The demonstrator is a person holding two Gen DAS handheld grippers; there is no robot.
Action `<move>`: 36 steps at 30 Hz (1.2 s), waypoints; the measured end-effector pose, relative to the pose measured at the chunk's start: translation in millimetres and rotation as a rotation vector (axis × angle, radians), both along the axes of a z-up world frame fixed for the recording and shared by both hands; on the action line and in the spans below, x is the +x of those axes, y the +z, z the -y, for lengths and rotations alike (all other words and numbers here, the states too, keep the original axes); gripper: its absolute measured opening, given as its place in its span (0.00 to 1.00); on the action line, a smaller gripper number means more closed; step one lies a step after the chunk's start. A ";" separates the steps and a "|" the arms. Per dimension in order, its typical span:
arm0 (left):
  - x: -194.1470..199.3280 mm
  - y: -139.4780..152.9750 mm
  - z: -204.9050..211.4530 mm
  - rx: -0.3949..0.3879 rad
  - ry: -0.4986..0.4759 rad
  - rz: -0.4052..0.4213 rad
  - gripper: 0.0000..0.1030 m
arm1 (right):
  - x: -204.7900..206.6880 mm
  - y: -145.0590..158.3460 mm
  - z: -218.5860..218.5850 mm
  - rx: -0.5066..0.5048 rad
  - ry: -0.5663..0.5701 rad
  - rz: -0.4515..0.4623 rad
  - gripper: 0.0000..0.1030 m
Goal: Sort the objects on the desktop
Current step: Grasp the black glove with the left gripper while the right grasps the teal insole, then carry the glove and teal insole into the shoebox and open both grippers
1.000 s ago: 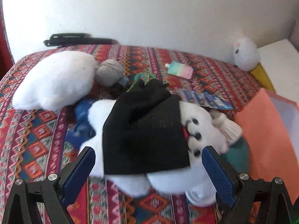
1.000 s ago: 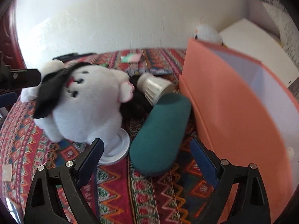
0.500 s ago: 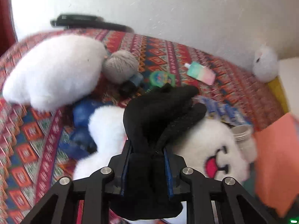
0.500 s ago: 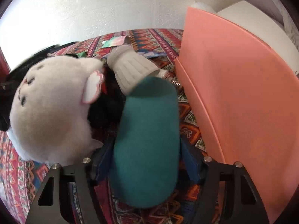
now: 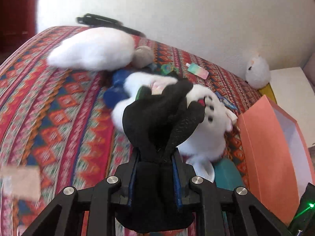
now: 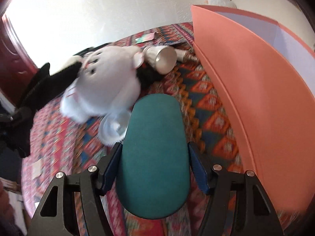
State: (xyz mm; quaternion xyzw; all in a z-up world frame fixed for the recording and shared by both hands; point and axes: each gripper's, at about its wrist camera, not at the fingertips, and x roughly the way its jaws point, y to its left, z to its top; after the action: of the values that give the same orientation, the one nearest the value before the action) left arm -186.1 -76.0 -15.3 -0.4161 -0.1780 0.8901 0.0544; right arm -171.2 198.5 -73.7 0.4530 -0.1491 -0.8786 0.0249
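Black cloth [image 5: 157,118] clamped in left claw [image 5: 155,177], green case [image 6: 155,153] clamped lengthwise in right claw [image 6: 155,167], beside orange box [image 6: 256,90]

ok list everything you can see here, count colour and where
glove: 1, black, in left gripper
case: 1, teal, in right gripper
box: 1, orange, right of case
plush: 1, white, middle of cloth
pillow: 1, white, far left
yarn: 1, grey, beside pillow
cup: 1, silver, on its side by box
cloth: 1, red patterned, under all
left gripper: 1, black, shut on glove
right gripper: 1, black, shut on case
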 end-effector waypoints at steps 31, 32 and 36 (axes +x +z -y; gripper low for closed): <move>167.0 57.8 -131.4 0.143 -0.378 -0.089 0.22 | 247.1 91.7 -97.7 0.024 -0.128 -0.239 0.66; 164.2 63.5 -141.0 0.160 -0.401 -0.092 0.22 | 248.6 98.3 -103.7 0.037 -0.146 -0.257 0.66; 156.8 89.5 -180.8 0.167 -0.475 -0.144 0.22 | 251.7 121.7 -135.2 0.077 -0.223 -0.311 0.66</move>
State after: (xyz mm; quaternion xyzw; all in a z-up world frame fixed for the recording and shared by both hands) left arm -29.3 104.8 74.2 -0.3760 -0.1435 0.8619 0.3086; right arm 80.5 333.7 48.0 0.2933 -0.1590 -0.9403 -0.0671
